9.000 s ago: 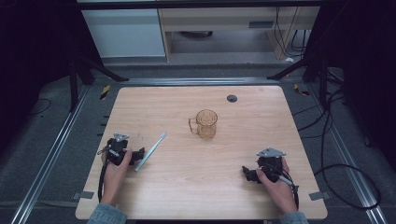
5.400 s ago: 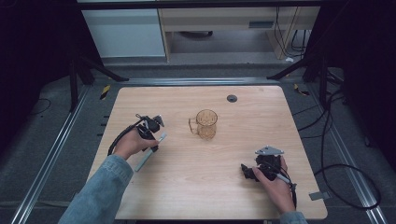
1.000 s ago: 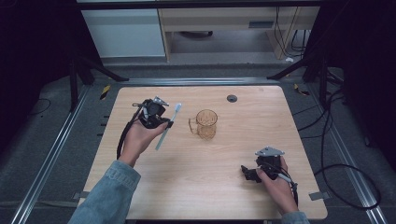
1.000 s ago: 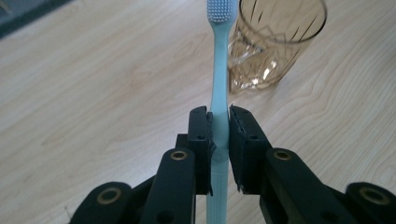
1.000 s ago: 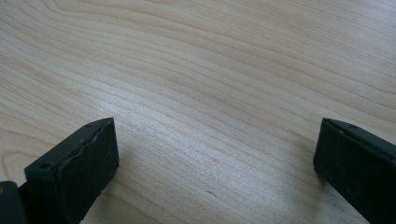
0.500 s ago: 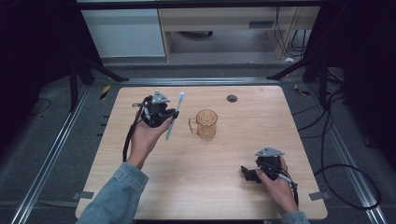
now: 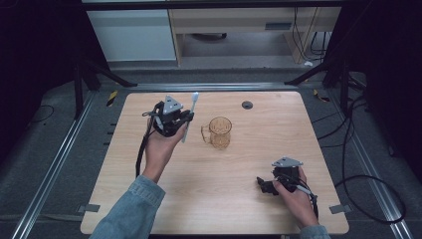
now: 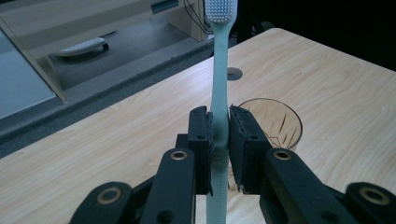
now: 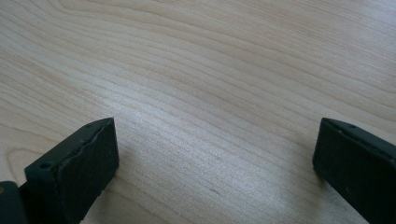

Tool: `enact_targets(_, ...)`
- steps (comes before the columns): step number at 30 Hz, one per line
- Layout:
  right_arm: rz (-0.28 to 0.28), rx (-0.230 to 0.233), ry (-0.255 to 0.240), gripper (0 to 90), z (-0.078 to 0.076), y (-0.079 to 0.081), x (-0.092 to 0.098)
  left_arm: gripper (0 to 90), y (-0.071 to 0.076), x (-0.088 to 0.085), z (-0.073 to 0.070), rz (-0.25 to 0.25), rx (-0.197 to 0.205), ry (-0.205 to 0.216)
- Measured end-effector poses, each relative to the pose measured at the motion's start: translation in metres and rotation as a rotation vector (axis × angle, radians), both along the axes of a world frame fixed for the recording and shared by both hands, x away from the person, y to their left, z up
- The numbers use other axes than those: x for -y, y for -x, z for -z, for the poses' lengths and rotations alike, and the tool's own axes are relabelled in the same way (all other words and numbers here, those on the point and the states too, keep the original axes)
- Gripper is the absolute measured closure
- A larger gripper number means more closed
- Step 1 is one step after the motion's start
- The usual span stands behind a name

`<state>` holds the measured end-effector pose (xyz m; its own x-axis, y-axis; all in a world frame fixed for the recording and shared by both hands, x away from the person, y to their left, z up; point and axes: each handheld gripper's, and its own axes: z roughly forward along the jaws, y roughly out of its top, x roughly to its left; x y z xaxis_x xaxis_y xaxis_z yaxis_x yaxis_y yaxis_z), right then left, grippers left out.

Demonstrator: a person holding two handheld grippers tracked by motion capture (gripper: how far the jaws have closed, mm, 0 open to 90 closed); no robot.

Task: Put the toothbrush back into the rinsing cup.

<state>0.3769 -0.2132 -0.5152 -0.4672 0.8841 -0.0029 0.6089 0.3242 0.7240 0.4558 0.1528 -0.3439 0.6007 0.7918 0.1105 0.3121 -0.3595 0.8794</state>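
Observation:
A pale green toothbrush (image 8: 219,84) stands nearly upright between the jaws of my left gripper (image 8: 219,144), which is shut on its handle, bristles up. In the high view the left gripper (image 7: 180,119) is raised over the table's far left, just left of an amber glass mug (image 7: 219,132); the toothbrush (image 7: 190,115) leans with its head toward the far edge. The mug (image 8: 271,123) sits right behind the jaws in the left gripper view. My right gripper (image 7: 263,184) rests near the front right of the table; its jaws (image 9: 215,154) stand wide apart over bare wood, holding nothing.
The wooden table (image 7: 249,214) has a small dark round grommet (image 7: 247,104) near its far edge. Metal rails and cables run along both sides on the floor. White cabinets (image 7: 134,35) stand beyond the table.
My left gripper has carried the toothbrush a little farther toward the far edge and the mug, tipping it more upright. The right gripper has stayed where it was.

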Motion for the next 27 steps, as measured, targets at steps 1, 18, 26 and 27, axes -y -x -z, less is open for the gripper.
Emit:
enact_targets(1, 0.0, 0.0, 0.0, 0.6, 0.0, 0.0, 0.0, 78.8, 0.0, 0.0, 0.0, 0.0, 0.0, 0.0)
enact_targets(18, 0.007, 0.0, 0.001, 0.6, 0.0, 0.001, 0.0, 78.7, 0.0, 0.001, 0.008, -0.034, 0.124, 0.081)
enact_targets(26, 0.031, -0.001, 0.0, 0.4, 0.0, 0.0, -0.002, 78.7, 0.002, 0.006, 0.011, -0.054, 0.181, 0.115)
enact_targets(27, 0.031, -0.001, 0.0, 0.4, 0.0, 0.0, -0.002, 78.7, 0.002, 0.006, 0.011, -0.054, 0.181, 0.115)
